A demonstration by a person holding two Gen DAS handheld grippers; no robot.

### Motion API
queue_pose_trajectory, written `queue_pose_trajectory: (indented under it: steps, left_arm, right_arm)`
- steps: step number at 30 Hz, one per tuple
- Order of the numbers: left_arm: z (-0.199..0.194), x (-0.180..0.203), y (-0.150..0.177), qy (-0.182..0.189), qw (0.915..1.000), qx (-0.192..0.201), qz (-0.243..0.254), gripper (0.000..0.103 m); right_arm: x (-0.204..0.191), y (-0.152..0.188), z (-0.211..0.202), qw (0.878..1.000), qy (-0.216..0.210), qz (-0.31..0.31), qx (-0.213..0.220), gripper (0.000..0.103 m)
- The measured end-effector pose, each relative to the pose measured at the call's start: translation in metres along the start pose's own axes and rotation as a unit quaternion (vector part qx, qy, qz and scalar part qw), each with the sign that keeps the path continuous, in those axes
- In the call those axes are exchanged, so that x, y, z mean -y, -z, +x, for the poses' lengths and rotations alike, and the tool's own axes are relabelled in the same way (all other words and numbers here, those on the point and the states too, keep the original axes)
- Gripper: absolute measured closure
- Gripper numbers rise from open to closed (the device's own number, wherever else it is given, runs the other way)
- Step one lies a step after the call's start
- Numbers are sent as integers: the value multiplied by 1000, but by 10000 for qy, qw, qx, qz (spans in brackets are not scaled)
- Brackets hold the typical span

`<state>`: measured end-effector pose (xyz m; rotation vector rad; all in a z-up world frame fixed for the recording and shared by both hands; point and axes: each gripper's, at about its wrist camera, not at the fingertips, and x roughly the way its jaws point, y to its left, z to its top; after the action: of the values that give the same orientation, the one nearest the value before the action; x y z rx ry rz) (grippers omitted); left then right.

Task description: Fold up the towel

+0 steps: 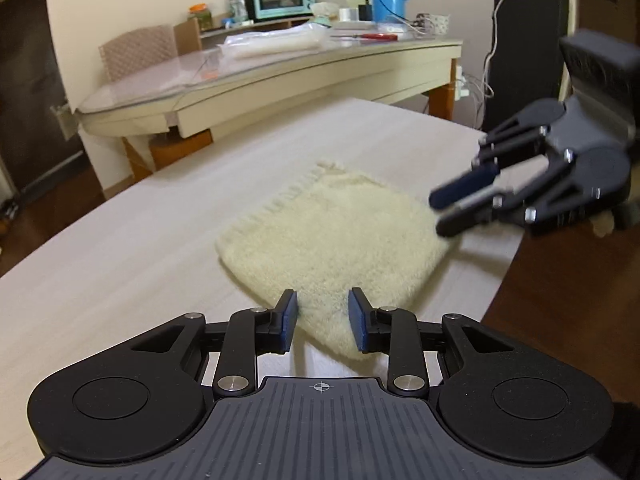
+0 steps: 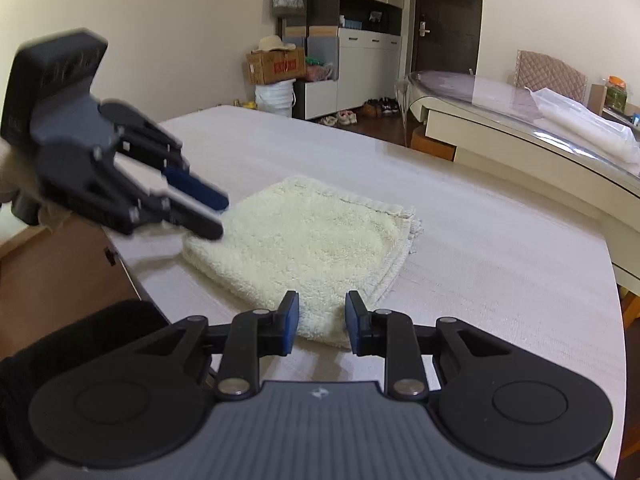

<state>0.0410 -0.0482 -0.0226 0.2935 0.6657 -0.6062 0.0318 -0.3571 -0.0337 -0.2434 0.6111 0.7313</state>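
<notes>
The cream towel lies folded in a thick square on the pale desk. Left claw and right claw hover over its near corners, both parted, gripping nothing.

from my seat i can read no words. the cardboard box beside the white cabinet carries a red label too small to make out. each gripper body bears only a small round emblem, no letters.
</notes>
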Motion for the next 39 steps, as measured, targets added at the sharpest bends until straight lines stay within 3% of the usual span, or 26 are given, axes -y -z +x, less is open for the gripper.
queue_pose_trajectory:
  steps: [6,20,28,39]
  left_arm:
    - [-17,11,0,100,9995,281,-41,71]
    - [-2,24,10,-148,9994,212,218,68]
    - [-6,-1,14,-391,9990,157,142,66]
    - [-5,-45,16,-592,9981,149,-56,64]
  right_arm:
    - [1,4,-22,9998,131,53,125,76]
    - [-4,16,-1,9999,24,101,79,73]
    - [-11,9,17,9997,-2,175,171,72]
    - [-21,-26,64,9999,-63,52,81,72]
